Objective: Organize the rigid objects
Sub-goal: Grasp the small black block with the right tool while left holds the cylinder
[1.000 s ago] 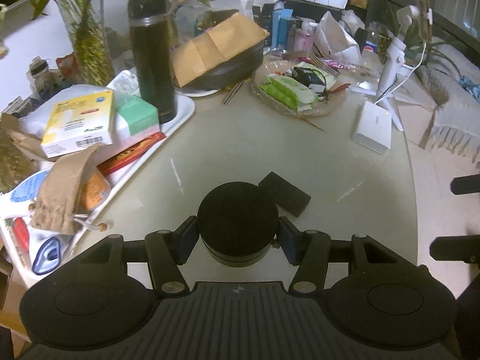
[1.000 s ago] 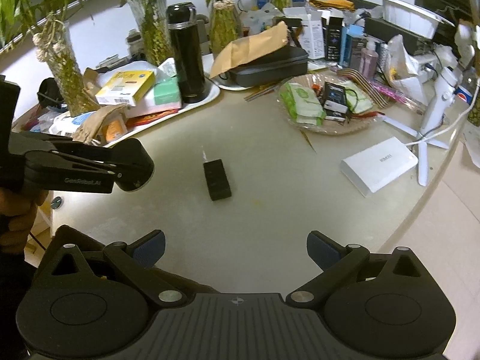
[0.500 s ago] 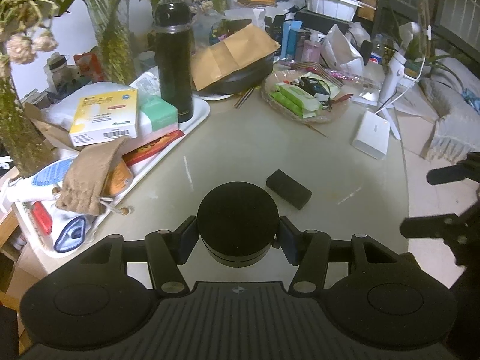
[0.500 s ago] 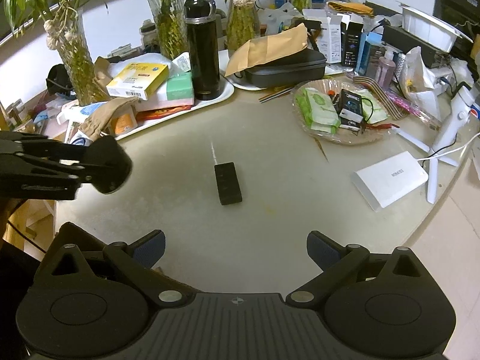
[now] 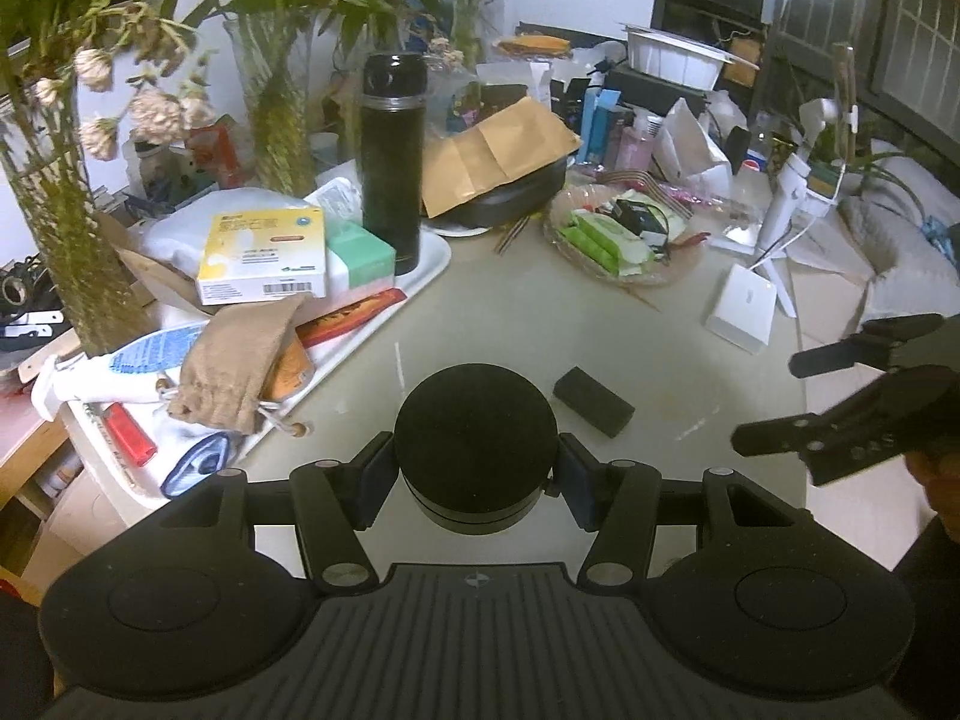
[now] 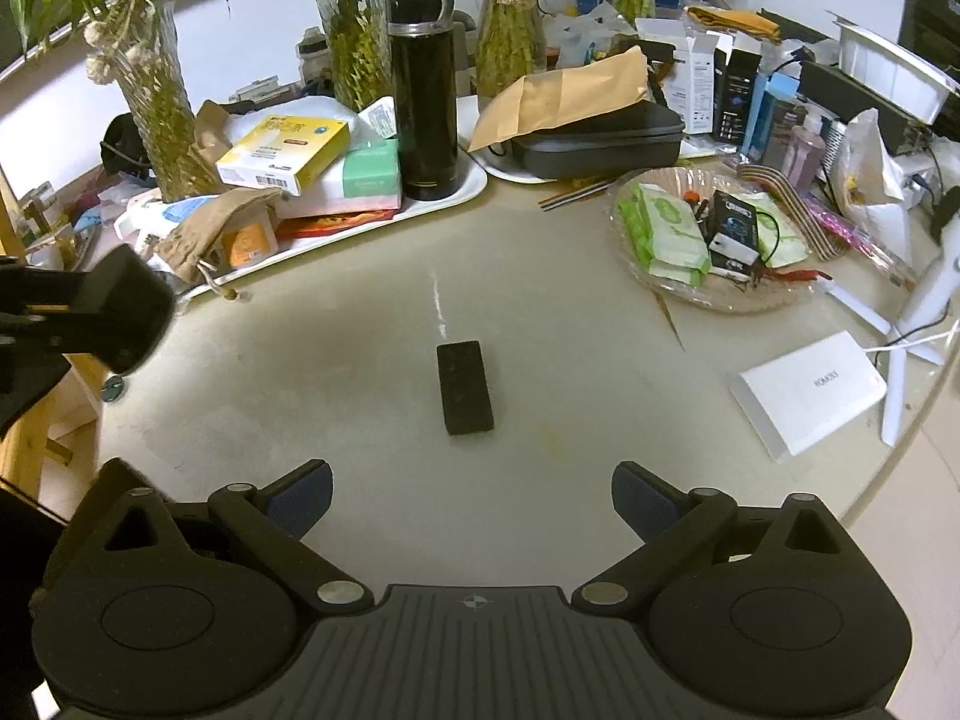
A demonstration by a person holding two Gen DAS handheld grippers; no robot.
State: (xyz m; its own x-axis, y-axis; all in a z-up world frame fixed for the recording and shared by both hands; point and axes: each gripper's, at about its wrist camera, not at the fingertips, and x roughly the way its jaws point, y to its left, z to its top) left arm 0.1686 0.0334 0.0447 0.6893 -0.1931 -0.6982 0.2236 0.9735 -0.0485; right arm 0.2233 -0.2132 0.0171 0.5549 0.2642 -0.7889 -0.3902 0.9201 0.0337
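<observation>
Here, going left to right across the desk (image 6: 372,420). Standing at the far left: glass vases of green stems (image 6: 157,114). Lying next: a white tray (image 6: 384,216), carrying a yellow box (image 6: 285,150), a mint-green pack (image 6: 372,171), a tan pouch (image 6: 210,228) and an upright black flask (image 6: 423,102). Hanging over the desk's left edge: the left gripper (image 5: 474,468), jaws closing on a black round can (image 5: 474,438), pads pressing both sides of it and keeping it lifted clear of the surface; showing in the right wrist view as a dark shape at the left border (image 6: 123,315). Lying near the middle of the desk, flat and alone: a small black bar (image 6: 465,387), lengthwise toward the right gripper, just beyond the can in the left wrist view (image 5: 593,401). Hovering near the desk's front edge: the right gripper (image 6: 471,501), jaws spreading wide and holding nothing, the bar well ahead of them. Sitting behind: a dark case (image 6: 600,141) under a brown envelope (image 6: 564,96). Resting further right: a clear dish (image 6: 720,294) of green packets and a small black box. Lying at the right edge: a flat white box (image 6: 807,393), beside a white stand (image 6: 924,312).
</observation>
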